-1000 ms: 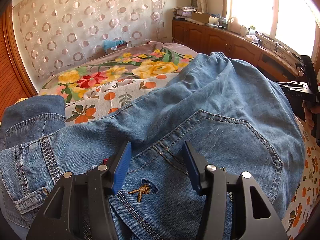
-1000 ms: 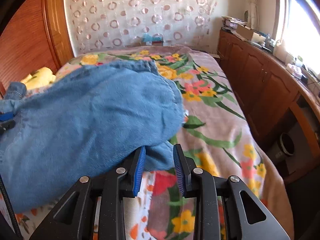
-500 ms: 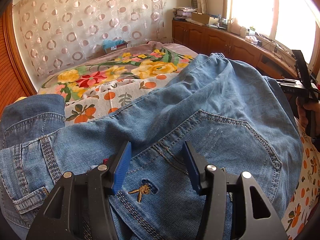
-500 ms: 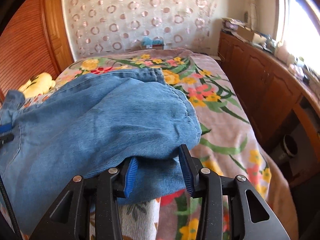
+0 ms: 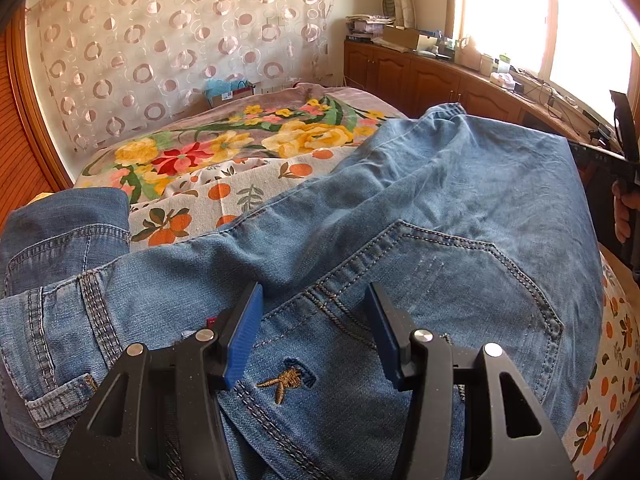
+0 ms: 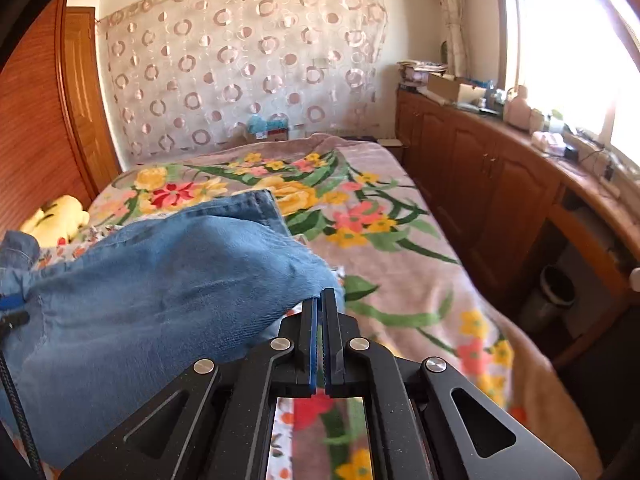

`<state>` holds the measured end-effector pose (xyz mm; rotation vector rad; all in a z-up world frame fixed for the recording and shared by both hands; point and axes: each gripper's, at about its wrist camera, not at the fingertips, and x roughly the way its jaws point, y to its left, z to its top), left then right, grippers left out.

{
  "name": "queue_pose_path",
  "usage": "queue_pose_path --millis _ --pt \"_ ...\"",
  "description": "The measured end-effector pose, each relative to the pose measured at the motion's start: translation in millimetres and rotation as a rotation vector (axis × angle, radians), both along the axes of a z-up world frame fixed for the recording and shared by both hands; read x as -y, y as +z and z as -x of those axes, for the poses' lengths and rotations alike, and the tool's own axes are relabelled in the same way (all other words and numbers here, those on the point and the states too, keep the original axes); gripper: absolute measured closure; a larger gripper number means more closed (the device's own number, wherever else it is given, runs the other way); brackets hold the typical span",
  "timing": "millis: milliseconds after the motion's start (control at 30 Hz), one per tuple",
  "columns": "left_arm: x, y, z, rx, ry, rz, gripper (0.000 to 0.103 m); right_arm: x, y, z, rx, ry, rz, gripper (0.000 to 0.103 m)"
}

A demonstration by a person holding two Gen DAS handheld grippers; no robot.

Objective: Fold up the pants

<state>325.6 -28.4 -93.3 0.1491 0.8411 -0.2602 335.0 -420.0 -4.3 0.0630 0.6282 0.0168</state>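
Blue jeans [image 5: 440, 208] lie across the bed, back pocket and a small embroidered mark facing up. My left gripper [image 5: 312, 292] hovers open over the seat near the waistband, its blue pads [image 5: 244, 332] wide apart and not pressing the denim. In the right wrist view the jeans [image 6: 160, 280] rise to a folded edge that ends at the tips of my right gripper [image 6: 320, 294], which has closed and is shut on that edge. The right gripper [image 5: 622, 152] and the hand [image 5: 624, 216] holding it also show at the left wrist view's right edge, where the denim is pulled taut.
A floral bedspread [image 6: 380, 240] covers the bed, with an orange-print sheet [image 5: 224, 196] under the jeans. Wooden cabinets [image 6: 500, 200] with clutter on top run along the right under the window. A yellow plush toy [image 6: 56, 216] lies at the left; a bin [image 6: 552, 296] stands by the cabinets.
The right gripper's jaws, apart around the jeans' folded edge before, have closed together on it and the gripper has shifted. The denim's right side is now drawn out straight. The left gripper has not moved.
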Motion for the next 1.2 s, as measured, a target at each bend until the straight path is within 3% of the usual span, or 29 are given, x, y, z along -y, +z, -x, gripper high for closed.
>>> queue_pose_path --millis 100,167,333,467,633,767,933,1100,1200 --pt "0.1 0.2 0.0 -0.001 0.000 0.002 0.049 6.7 -20.6 -0.2 -0.085 -0.062 0.044 0.103" --pt "0.9 0.2 1.2 -0.001 -0.001 0.002 0.049 21.4 -32.2 0.5 -0.129 -0.094 0.001 0.103" --pt "0.2 0.2 1.0 -0.001 -0.001 0.002 0.049 34.6 -32.3 15.6 -0.103 -0.086 -0.079 0.102" --pt "1.9 0.1 2.1 -0.003 0.000 0.000 0.049 31.3 -24.1 13.7 -0.074 -0.050 -0.088 0.102" --pt "-1.6 4.3 -1.3 -0.012 -0.011 0.015 0.049 14.8 -22.0 17.6 -0.052 0.042 -0.105 0.098" --pt "-1.2 24.3 -7.2 0.005 -0.024 0.038 0.049 -12.1 -20.7 19.0 -0.053 0.151 -0.099 0.093" --pt "14.0 47.0 -18.1 0.066 -0.109 0.029 0.049 -51.9 -24.2 12.2 -0.096 0.302 -0.056 0.074" --pt "30.0 47.5 -49.6 -0.021 -0.197 0.059 0.049 -81.0 -27.9 8.8 -0.124 0.401 -0.022 0.065" --pt "35.2 41.9 -66.4 -0.068 -0.187 0.029 0.045 -88.6 -34.1 4.8 -0.138 0.413 0.007 0.062"
